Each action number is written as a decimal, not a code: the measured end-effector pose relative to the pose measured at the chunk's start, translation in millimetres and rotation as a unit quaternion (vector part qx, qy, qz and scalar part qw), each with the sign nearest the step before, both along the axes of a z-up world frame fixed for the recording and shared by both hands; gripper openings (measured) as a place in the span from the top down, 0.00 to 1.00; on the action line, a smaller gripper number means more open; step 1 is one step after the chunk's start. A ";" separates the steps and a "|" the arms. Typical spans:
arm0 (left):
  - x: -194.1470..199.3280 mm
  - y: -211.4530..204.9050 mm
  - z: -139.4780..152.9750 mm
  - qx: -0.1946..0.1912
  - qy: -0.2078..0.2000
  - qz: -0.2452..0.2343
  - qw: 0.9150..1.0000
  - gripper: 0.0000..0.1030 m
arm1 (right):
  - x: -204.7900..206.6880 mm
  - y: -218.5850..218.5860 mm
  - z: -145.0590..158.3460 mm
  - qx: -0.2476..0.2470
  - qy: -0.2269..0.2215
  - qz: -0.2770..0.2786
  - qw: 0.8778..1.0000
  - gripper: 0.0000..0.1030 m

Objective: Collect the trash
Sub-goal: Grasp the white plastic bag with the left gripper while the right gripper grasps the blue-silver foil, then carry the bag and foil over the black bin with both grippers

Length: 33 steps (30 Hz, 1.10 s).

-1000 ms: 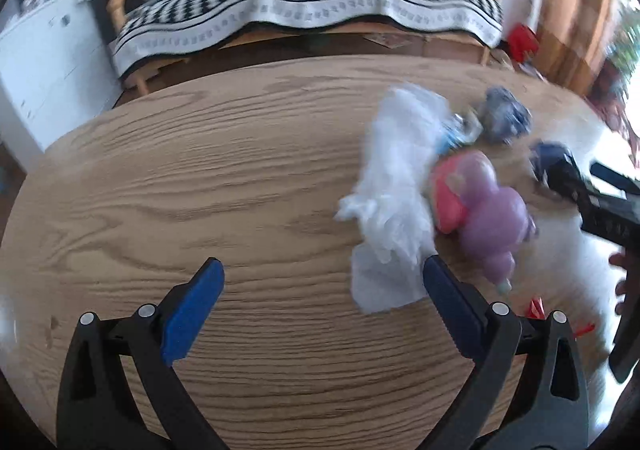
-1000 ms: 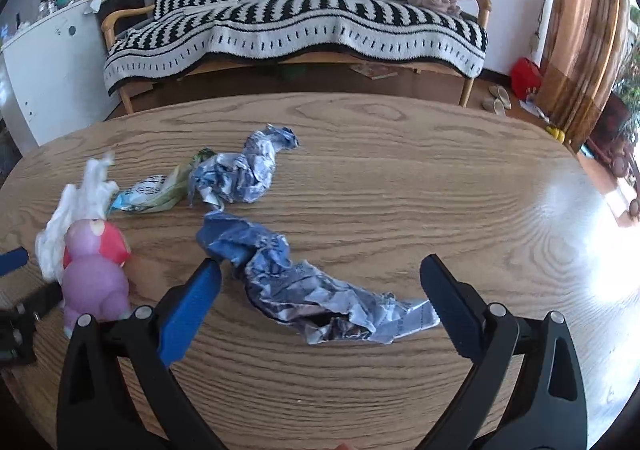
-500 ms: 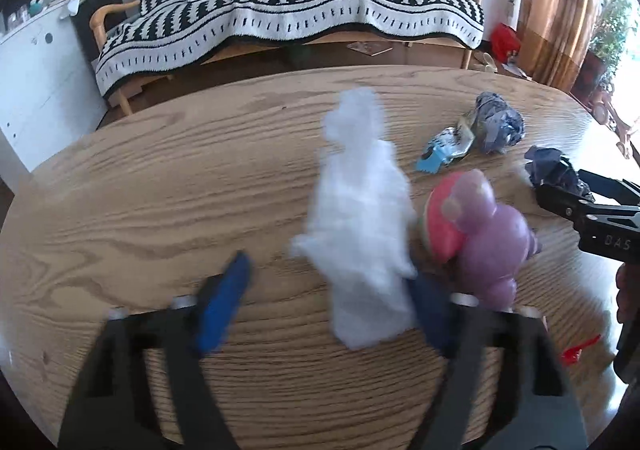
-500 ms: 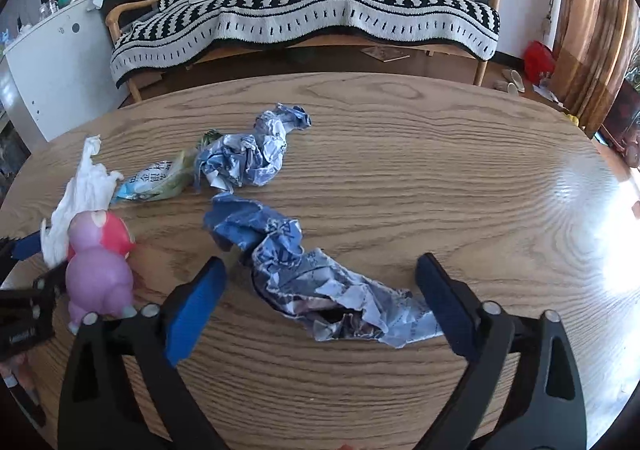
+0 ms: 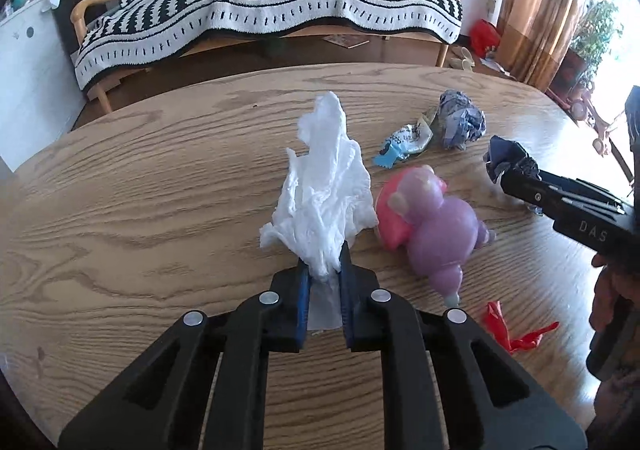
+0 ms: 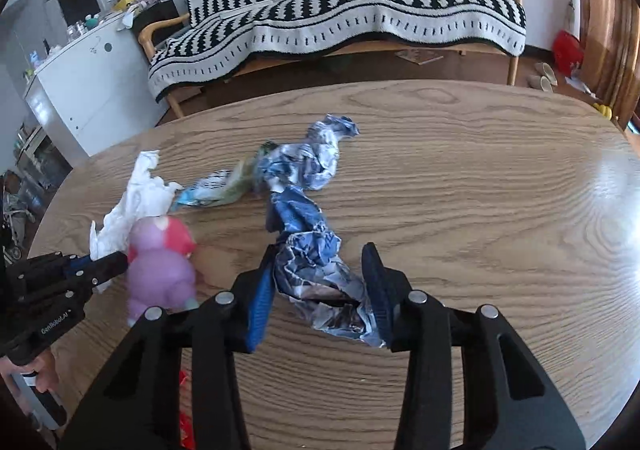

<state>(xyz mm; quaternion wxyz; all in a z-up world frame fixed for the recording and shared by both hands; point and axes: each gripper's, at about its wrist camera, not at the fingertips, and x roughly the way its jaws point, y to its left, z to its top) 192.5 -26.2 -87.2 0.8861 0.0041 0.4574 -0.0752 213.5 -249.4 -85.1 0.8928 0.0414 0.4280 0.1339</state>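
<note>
White tissue (image 5: 324,185): on the wooden table (image 5: 140,209), near end pinched between the blue pads of the left gripper (image 5: 324,274), whose jaws have just been closing. Crumpled blue paper (image 6: 320,270): on the table, between the fingers of the right gripper (image 6: 320,290), jaws just been closing, both pads at its sides. Pink-purple toy (image 5: 428,221): just beside the tissue. Blue wrapper (image 5: 404,143) and paper ball (image 5: 460,125): beyond the toy. Red scrap (image 5: 508,330): near edge.

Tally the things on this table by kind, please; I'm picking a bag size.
White tissue: 1
Crumpled blue printed paper: 2
Snack wrapper: 1
Red scrap: 1
Purple and pink toy: 1
Total: 6
</note>
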 end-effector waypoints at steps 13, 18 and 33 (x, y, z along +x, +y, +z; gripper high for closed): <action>-2.4 8.8 15.8 -0.020 -0.016 0.021 0.999 0.88 | -6.3 3.8 6.7 0.029 -0.014 0.004 0.999 0.59; -3.0 6.0 14.9 -0.026 -0.009 0.015 1.000 0.88 | -6.8 16.4 5.7 0.026 -0.012 0.017 0.999 0.59; -4.5 7.3 11.6 -0.044 0.001 0.008 0.999 0.88 | -7.5 18.7 0.6 0.001 -0.016 0.014 1.000 0.59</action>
